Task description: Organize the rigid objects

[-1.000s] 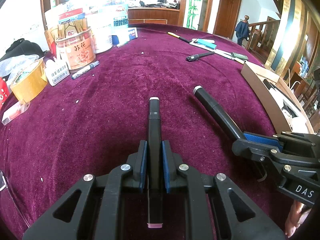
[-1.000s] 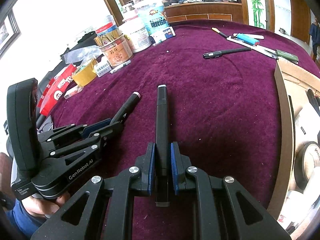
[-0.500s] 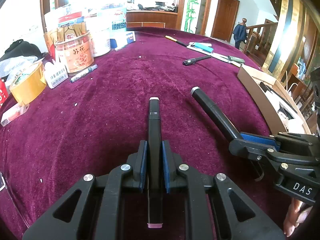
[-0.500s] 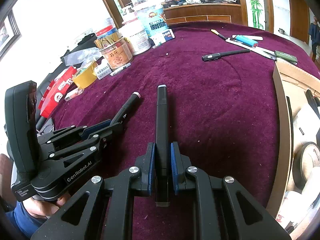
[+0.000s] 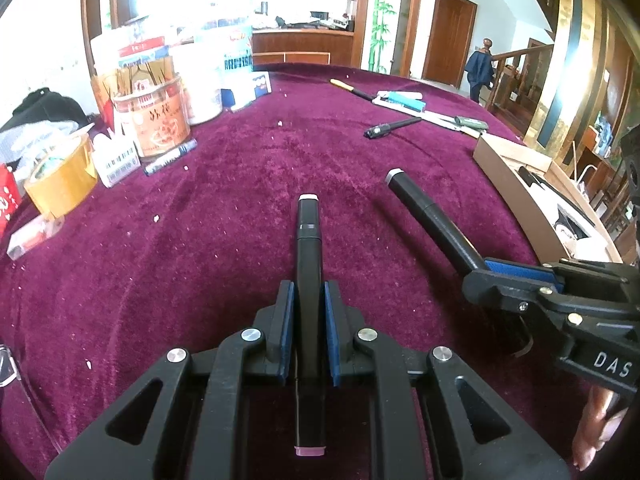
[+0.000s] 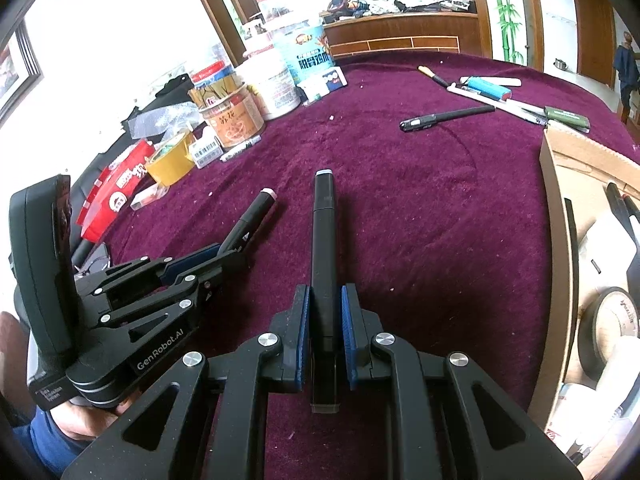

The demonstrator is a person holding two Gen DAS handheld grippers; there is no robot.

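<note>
A big home hall, by the looks of it. Wooden staircase (image 5: 516, 64), panelled door (image 5: 450, 36), and a purple-clothed table (image 5: 240, 200) cluttered with food tins (image 5: 154, 120).

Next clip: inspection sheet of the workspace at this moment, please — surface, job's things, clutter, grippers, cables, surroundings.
Surface: purple velvet tablecloth, speckled with pale crumbs.
Job's things: two black markers, one in each gripper; loose black pen lying farther out; cardboard box at right, already holding items.
Clutter: orange tin, yellow tape roll, jars and packets at far left; pens and a blue lighter at far right.
Grippers: left gripper shut on left marker; right gripper shut on right marker.
Cables: nothing seen.
Surroundings: wooden door, staircase, a person standing in the background.
</note>
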